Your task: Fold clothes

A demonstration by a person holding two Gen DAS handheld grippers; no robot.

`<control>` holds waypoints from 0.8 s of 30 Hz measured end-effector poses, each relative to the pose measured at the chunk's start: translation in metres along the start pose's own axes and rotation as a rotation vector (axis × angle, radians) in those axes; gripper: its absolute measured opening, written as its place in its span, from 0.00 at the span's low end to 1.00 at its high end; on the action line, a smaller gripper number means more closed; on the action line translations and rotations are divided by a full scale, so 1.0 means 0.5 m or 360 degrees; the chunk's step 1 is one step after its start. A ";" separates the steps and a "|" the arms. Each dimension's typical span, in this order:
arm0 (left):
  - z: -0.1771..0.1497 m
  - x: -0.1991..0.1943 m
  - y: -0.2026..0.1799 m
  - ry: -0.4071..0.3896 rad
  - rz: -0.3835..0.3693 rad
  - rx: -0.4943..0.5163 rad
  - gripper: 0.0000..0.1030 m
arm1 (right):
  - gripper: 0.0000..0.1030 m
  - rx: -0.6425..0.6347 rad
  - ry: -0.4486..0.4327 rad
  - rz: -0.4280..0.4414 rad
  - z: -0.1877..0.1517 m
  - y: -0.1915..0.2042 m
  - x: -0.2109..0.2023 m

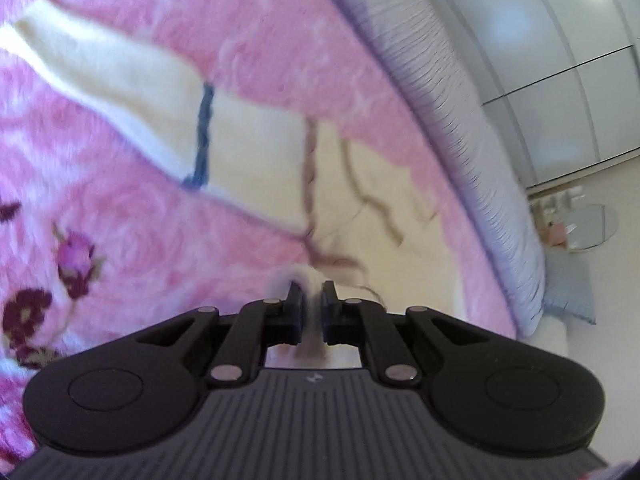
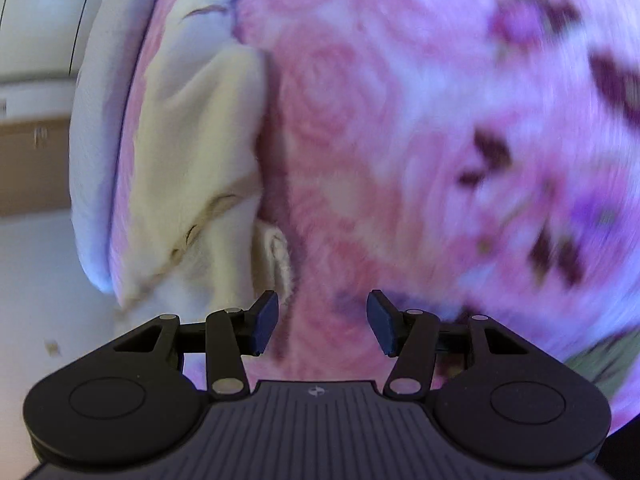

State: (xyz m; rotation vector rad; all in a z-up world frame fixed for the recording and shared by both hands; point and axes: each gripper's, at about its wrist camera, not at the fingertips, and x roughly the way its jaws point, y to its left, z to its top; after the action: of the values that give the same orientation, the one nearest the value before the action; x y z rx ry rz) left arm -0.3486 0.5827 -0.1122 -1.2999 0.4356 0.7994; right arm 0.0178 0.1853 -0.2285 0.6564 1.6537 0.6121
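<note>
1 cream garment (image 1: pixel 256 136) (pinched by left tongs (image 1: pixel 311 308)); right tongs (image 2: pixel 322 322) agape.

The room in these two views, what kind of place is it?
Most likely a bedroom. A cream garment lies on a pink floral blanket spread over what looks like a bed, with tall glossy wardrobe doors behind and a small round table beside it.
</note>
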 end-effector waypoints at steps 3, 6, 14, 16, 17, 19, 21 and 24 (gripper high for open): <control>0.035 0.023 0.011 -0.0014 0.0009 -0.0030 0.06 | 0.53 0.0168 -0.0052 0.0132 -0.021 -0.012 0.030; 0.079 0.054 0.004 0.0010 0.0029 0.0039 0.06 | 0.52 0.0290 -0.0131 0.0218 -0.035 -0.014 0.066; 0.080 0.097 0.013 0.0120 0.0063 0.0060 0.06 | 0.20 0.0159 -0.0305 0.0086 -0.019 0.045 0.123; 0.055 0.070 0.005 0.0167 0.0033 0.0058 0.06 | 0.06 0.0018 -0.0311 0.0007 -0.006 0.067 0.126; 0.043 0.057 0.000 0.0190 0.0018 0.0057 0.06 | 0.05 -0.0052 -0.0340 0.0007 0.002 0.085 0.104; 0.018 0.030 -0.009 0.0237 -0.0012 0.0055 0.06 | 0.05 -0.0191 -0.0402 0.0011 0.018 0.121 0.056; -0.010 0.004 -0.018 0.0287 -0.0043 0.0054 0.06 | 0.04 -0.0306 -0.0466 0.0002 0.037 0.140 -0.038; -0.114 -0.040 -0.042 0.0436 -0.0104 0.0058 0.06 | 0.04 -0.0439 -0.0542 -0.0098 0.067 0.148 -0.195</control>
State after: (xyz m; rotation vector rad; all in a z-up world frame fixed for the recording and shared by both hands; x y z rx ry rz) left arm -0.3381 0.5210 -0.0977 -1.3879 0.6193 0.5573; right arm 0.0716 0.1696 -0.1149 0.4756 1.2412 0.6315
